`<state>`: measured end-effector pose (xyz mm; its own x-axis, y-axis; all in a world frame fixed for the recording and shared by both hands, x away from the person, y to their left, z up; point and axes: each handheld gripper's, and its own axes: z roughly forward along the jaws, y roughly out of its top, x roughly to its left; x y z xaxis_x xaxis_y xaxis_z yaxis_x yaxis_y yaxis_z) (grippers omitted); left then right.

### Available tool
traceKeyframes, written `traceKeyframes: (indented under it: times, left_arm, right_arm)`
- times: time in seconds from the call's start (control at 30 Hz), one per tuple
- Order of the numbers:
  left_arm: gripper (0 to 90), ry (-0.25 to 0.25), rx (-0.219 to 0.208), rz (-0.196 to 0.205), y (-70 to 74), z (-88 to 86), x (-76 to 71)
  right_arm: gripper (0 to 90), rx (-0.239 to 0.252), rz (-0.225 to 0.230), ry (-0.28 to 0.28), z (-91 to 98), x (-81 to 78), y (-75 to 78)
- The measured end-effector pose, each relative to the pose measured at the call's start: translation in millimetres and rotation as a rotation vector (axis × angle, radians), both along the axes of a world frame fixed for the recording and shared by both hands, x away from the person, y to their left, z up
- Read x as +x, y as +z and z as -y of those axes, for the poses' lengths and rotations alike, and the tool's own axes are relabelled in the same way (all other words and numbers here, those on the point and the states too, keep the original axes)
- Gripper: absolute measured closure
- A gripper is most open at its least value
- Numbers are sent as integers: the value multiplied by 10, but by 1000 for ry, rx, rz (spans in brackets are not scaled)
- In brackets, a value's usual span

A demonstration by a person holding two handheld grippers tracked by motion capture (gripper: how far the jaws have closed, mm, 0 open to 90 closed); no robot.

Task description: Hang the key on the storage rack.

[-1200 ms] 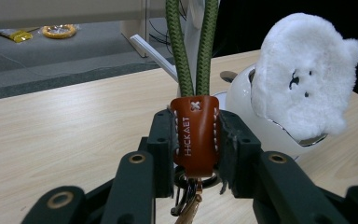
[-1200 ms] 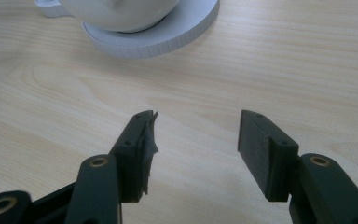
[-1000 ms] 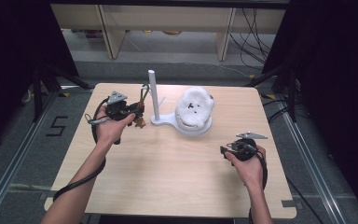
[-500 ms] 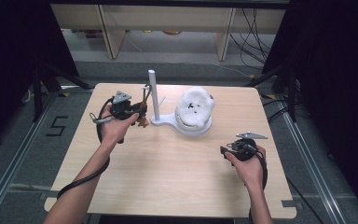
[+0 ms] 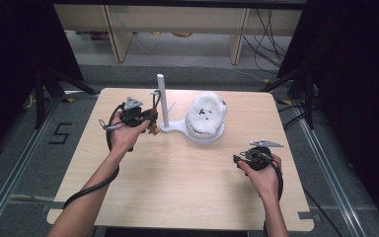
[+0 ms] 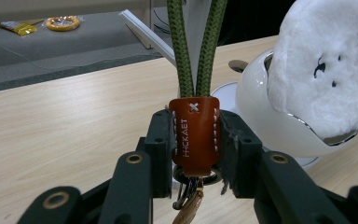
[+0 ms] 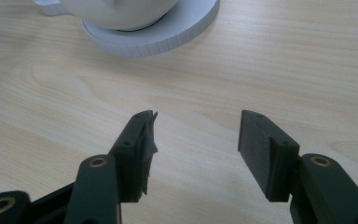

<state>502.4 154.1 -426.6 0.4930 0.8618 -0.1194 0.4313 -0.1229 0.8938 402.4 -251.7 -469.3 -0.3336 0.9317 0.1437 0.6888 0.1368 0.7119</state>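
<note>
My left gripper (image 6: 194, 140) is shut on the brown leather tab (image 6: 194, 134) of a keychain; its green cord loop (image 6: 196, 46) runs up in front of the white post (image 5: 161, 98). A metal clasp (image 6: 189, 198) hangs below the tab. In the high view the left gripper (image 5: 148, 118) sits just left of the post's white stand (image 5: 175, 127). A white fluffy item (image 5: 206, 112) lies on the stand's round bowl (image 6: 279, 130). My right gripper (image 7: 196, 144) is open over bare wood, seen near the table's right side in the high view (image 5: 239, 160).
The wooden table (image 5: 177, 187) has free room in front and in the middle. The stand's round base (image 7: 168, 32) lies just ahead of the right gripper. Shelving legs (image 5: 237, 42) and cables on the floor are beyond the far edge.
The left gripper with the keychain has edged slightly toward the post. The right gripper has stayed put.
</note>
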Motion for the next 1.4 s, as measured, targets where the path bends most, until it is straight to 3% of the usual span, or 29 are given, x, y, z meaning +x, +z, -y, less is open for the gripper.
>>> traceKeyframes:
  times: [0.23, 0.53, 0.9, 1.1, 1.27, 1.33, 1.4]
  left_arm:
    - [643, -9, 11, 3, -12, 16, 24]
    - [543, -3, 31, 46, 52, -86, -42]
    - [408, -23, 124, 81, 80, -395, -296]
    - [383, -26, 166, 128, -52, -532, -531]
    - [378, -4, 174, 136, -252, -631, -777]
    - [377, -12, 162, 123, -381, -660, -888]
    - [377, -2, 164, 114, -513, -694, -1009]
  right_arm:
    - [465, 8, 2, -3, 1, 1, -2]
    - [464, 12, 8, 6, 11, 5, -16]
    - [464, 0, -4, -15, -8, 3, -17]
    - [463, 0, -7, -10, -6, -2, -22]
    - [463, 5, -5, -8, -6, 1, -46]
    - [463, 11, -38, -37, -29, -13, -44]
    - [463, 12, -29, -34, -31, -5, -58]
